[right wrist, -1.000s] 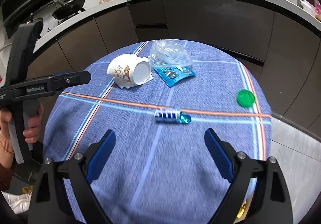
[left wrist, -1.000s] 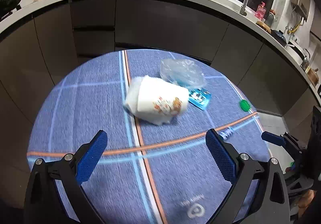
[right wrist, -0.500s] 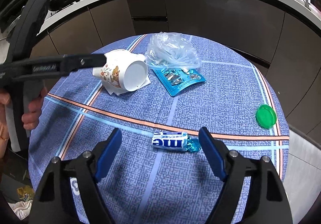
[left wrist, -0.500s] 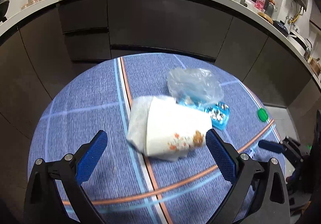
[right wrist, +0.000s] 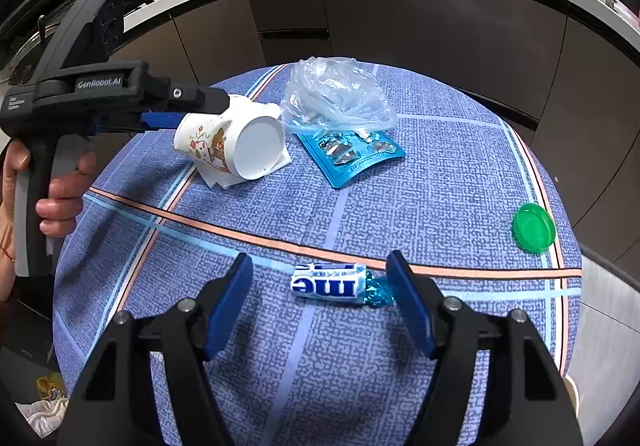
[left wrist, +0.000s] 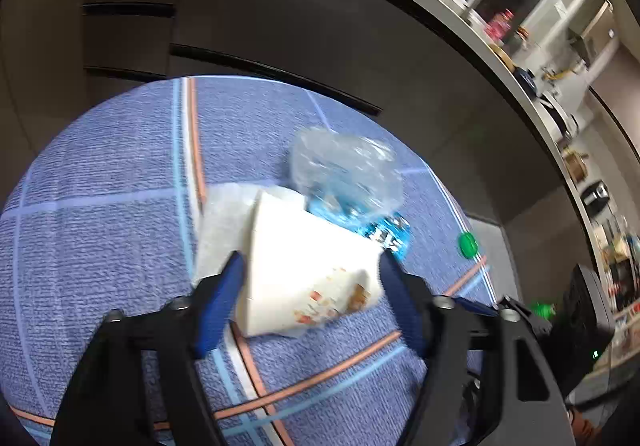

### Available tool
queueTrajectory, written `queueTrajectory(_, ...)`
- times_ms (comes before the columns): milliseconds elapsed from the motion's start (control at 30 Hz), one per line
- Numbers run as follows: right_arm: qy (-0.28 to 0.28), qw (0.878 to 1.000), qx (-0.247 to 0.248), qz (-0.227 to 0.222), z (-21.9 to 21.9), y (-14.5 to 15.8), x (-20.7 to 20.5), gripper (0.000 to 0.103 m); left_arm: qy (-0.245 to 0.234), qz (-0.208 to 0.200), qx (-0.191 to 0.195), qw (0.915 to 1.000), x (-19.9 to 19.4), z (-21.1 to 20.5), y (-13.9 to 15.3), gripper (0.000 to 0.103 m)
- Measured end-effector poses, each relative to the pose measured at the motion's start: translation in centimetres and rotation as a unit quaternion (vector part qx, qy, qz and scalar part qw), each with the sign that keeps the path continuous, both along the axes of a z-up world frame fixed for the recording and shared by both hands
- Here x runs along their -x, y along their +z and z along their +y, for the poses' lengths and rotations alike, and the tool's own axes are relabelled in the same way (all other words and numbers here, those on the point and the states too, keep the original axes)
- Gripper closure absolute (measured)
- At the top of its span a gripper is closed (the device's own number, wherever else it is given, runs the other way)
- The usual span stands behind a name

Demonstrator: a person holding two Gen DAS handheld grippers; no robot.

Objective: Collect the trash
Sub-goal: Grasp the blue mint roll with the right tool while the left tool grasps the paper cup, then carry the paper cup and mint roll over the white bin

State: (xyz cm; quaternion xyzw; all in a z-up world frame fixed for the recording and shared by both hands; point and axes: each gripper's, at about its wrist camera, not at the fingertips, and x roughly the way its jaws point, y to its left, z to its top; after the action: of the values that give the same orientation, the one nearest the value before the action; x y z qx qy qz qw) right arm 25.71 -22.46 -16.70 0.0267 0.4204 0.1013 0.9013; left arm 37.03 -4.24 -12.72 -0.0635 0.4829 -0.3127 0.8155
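While the round table (right wrist: 440, 206) carries the litter, the left gripper (left wrist: 310, 278) closes its jaws on the tipped paper cup (left wrist: 304, 266) near the far-left edge, and the right gripper (right wrist: 320, 286) stands open, straddling the candy wrapper (right wrist: 330, 283).

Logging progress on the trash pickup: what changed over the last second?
The left tool advanced and narrowed around the paper cup; contact unclear. The right tool closed in on the candy wrapper, not gripping. Plastic bag, blister pack and green cap stayed.
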Motion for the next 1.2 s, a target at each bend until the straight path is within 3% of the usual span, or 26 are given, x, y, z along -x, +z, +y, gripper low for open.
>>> queueTrajectory(67,-0.002,1.000,0.001,0.000,0.0,0.0,0.1,0.041,-0.011,-0.004,-0.005,0.9999,0.4,-0.5,0.1,0.051)
queueTrajectory(133,-0.003,1.000,0.003,0.001,-0.1,0.0,0.2,0.046,-0.024,-0.004,-0.007,0.9997,0.7,-1.2,-0.1,0.063)
queueTrajectory(300,-0.006,1.000,0.007,0.004,-0.2,-0.1,0.2,0.063,-0.039,0.003,0.002,0.9992,1.1,-2.4,-0.2,0.073)
queueTrajectory(367,-0.007,1.000,0.007,0.006,-0.2,-0.1,0.3,0.065,-0.042,0.007,0.008,0.9990,1.3,-2.6,-0.2,0.079)
queueTrajectory(433,-0.005,1.000,0.008,0.006,-0.2,-0.1,0.4,0.065,-0.045,0.012,0.014,0.9988,1.5,-2.9,-0.1,0.097)
queueTrajectory(900,-0.006,1.000,-0.003,-0.020,-0.4,2.0,3.4,0.066,-0.022,-0.037,0.021,0.9989,7.3,-1.4,2.8,0.101)
queueTrajectory(1200,-0.017,0.998,-0.005,-0.057,-1.5,5.2,8.5,0.066,-0.057,-0.083,0.032,0.9944,14.1,-2.2,6.0,0.101)
